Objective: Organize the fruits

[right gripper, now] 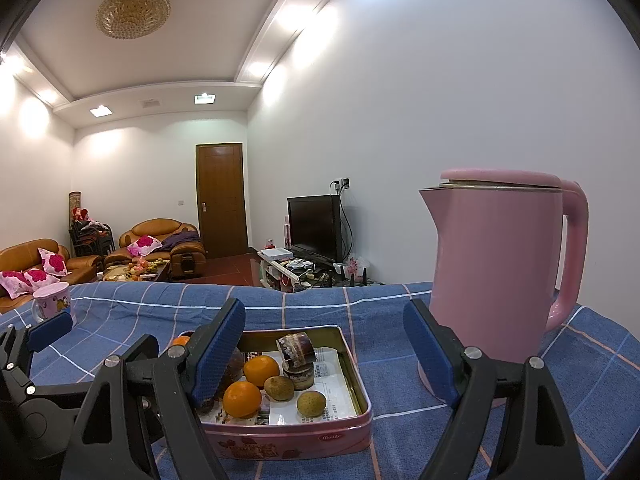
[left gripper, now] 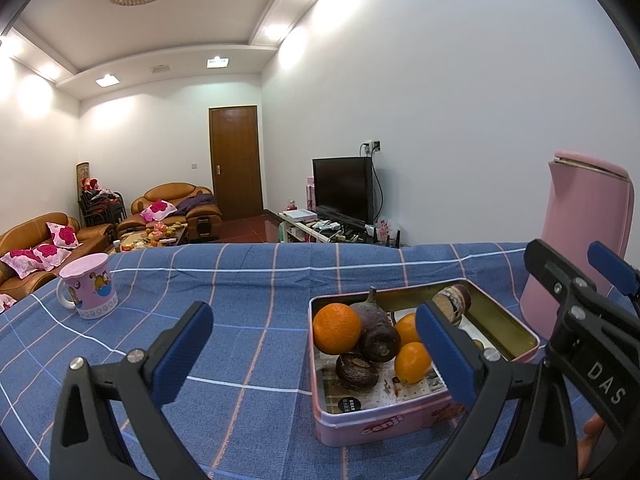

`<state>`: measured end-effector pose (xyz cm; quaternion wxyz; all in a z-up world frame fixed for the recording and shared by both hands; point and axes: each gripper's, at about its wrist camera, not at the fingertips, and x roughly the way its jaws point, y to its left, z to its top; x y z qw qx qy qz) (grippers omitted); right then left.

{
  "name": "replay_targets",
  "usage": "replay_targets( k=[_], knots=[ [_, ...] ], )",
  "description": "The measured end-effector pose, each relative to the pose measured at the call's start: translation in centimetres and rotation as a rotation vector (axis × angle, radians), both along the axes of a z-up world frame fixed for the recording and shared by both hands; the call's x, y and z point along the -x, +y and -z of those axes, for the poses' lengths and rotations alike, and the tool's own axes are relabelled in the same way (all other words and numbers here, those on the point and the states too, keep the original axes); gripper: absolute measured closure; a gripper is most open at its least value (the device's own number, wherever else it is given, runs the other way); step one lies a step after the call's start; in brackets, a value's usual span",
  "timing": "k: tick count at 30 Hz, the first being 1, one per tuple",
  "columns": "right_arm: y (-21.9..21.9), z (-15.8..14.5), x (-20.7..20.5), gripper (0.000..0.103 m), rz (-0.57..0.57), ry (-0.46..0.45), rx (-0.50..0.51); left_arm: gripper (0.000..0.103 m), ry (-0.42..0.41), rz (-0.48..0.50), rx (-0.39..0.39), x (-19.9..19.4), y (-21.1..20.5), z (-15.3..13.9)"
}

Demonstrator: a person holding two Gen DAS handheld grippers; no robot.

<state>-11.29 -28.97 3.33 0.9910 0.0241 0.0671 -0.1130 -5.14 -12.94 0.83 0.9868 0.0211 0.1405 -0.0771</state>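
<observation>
A: Cloth [left gripper: 260,288] first. What is it like?

B: Soft and blue, with thin white and pink lines that make squares. It covers the table and has small wrinkles near the far edge.

A: What sits at the left?

B: A round pink mug [left gripper: 89,286] with cartoon pictures and a lid. It stands near the far left edge, well apart from the rest.

A: And the left gripper [left gripper: 312,350]?

B: Black arms with blue bumpy pads [left gripper: 182,354]. The fingers are spread wide and hold nothing. Bare cloth lies between them, and the right pad is in front of the tin.

A: Where is the fruit?

B: In a pink metal tin [right gripper: 352,364], a box shape with round corners, shiny gold inside, with paper on the bottom. Round oranges [right gripper: 242,399] are in it, and small brown-green balls [right gripper: 311,404], dark wrinkly fruits [left gripper: 378,334] and two short striped chunks [right gripper: 296,350], one on top of the other.

A: The right gripper [right gripper: 324,354]?

B: Also spread wide, holding nothing. It hangs over the tin's near side.

A: What is at the right?

B: A tall smooth pink kettle [right gripper: 496,264] with a curved handle, just beside the tin.

A: And the room?

B: White walls, brown sofas [left gripper: 176,208], a wood door [left gripper: 236,160] and a black TV [left gripper: 344,188]. There is open cloth between mug and tin.
</observation>
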Motion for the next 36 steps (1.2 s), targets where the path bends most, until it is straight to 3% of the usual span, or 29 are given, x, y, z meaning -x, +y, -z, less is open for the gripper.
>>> replay_targets(
  k=[36],
  knots=[
    [-0.31, 0.08, 0.0, 0.02, 0.004, 0.008, -0.003, 0.0, 0.008, -0.003, -0.009, 0.22, 0.42, -0.11]
  ],
)
